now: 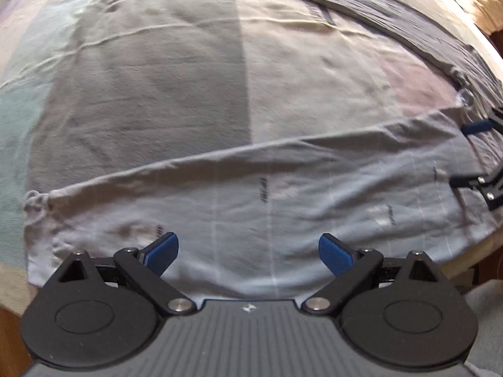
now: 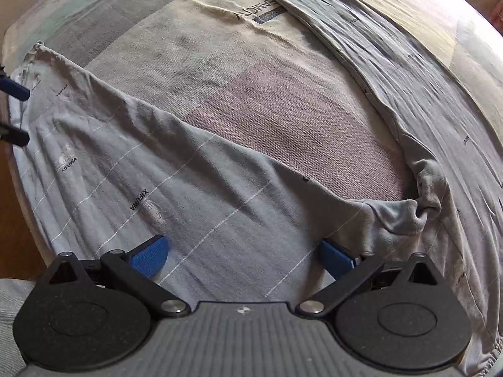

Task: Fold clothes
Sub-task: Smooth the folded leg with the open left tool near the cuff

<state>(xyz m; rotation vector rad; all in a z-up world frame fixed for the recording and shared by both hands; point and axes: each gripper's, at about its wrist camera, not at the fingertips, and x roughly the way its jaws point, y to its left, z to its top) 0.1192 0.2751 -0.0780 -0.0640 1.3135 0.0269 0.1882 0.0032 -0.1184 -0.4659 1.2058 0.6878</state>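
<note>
A pale grey-blue pair of trousers (image 1: 283, 194) with thin white lines and small black lettering lies spread on the bed. One leg (image 2: 188, 172) runs across the near edge. The other leg (image 2: 393, 47) stretches away at the back right, and the fabric bunches where they meet (image 2: 421, 198). My left gripper (image 1: 248, 245) hovers open over the near leg, close to its gathered cuff (image 1: 34, 201). My right gripper (image 2: 242, 248) is open over the same leg near the bunch. Each gripper shows in the other's view, the right gripper (image 1: 468, 154) and the left gripper (image 2: 19, 113).
The bed cover (image 1: 157, 78) is a patchwork of grey, cream and pink blocks, wrinkled at the far side (image 2: 283, 119). Brown floor (image 2: 12, 220) shows past the near bed edge. Grey fabric of a person's clothing (image 1: 484, 314) sits at the frame corner.
</note>
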